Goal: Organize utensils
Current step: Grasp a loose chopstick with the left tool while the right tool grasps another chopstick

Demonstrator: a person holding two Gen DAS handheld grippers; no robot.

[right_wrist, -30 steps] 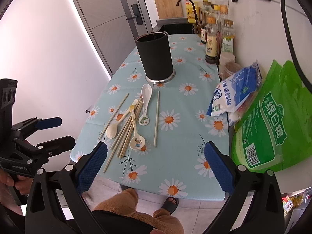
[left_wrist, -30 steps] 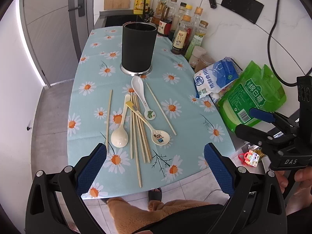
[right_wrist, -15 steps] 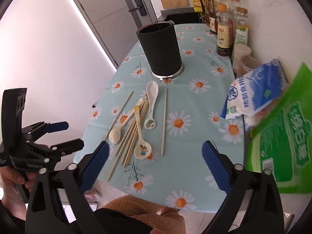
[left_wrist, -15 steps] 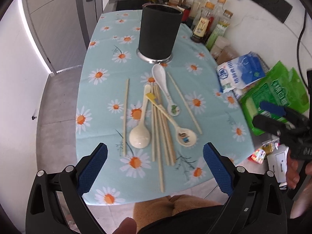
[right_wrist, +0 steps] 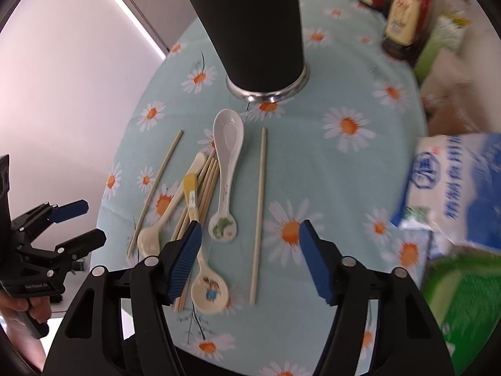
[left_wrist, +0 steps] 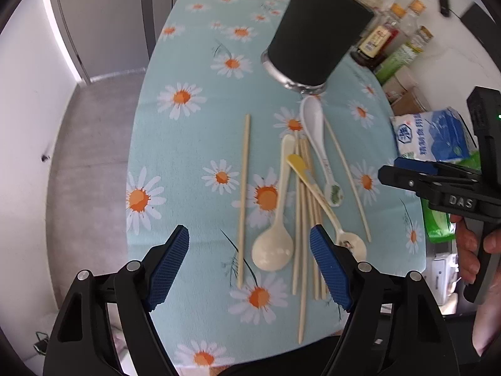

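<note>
While both tongs point steeply down over the daisy-patterned desk (left_wrist: 194, 62), their jaws have just been closing yet stand apart, gripping nothing. The left tongs (left_wrist: 249, 263) frame a cream spoon (left_wrist: 273, 250) and a lone chopstick (left_wrist: 243, 194). The right tongs (right_wrist: 249, 252) straddle another single chopstick (right_wrist: 259, 216) and the handle of a white spoon (right_wrist: 227, 156). The chopstick bundle (right_wrist: 206, 185) and a yellow-handled spoon (right_wrist: 208, 291) lie alongside, near the black utensil holder (right_wrist: 253, 25).
</note>
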